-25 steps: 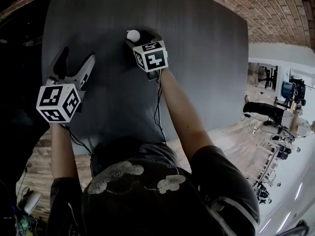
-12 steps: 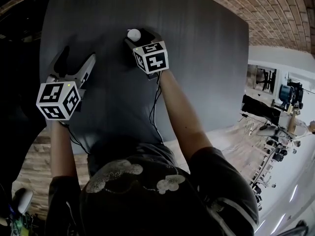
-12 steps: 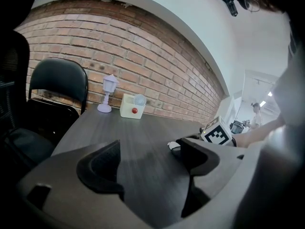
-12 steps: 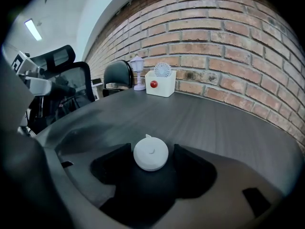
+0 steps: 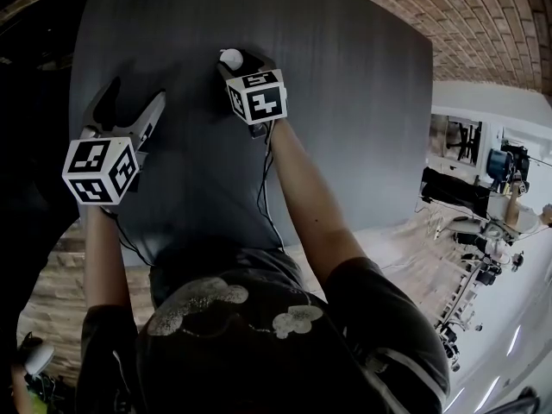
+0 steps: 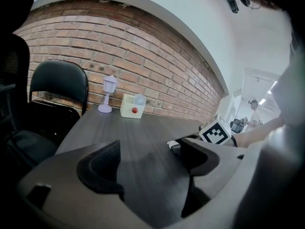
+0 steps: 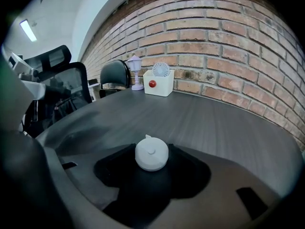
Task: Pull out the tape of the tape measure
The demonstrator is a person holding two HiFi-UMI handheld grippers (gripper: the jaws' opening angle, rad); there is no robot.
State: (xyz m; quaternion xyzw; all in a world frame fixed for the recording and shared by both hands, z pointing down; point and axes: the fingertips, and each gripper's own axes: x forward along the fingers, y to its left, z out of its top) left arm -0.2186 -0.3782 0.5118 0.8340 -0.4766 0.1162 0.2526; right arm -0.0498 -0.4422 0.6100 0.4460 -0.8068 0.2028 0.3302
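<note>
We have our right gripper [image 7: 151, 160] set round the small white round tape measure [image 7: 151, 152], which sits on the dark desk [image 7: 214, 123]. Its jaws have just been closing, and their tips now meet the case on both sides. Our left gripper [image 6: 151, 148] hangs over the desk, apart from the tape measure, jaws wide apart with nothing between them.

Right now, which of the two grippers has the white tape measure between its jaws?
The right gripper: its jaws have just been closing and now press on the tape measure. The left gripper stands open, with only table between its jaws.
</note>
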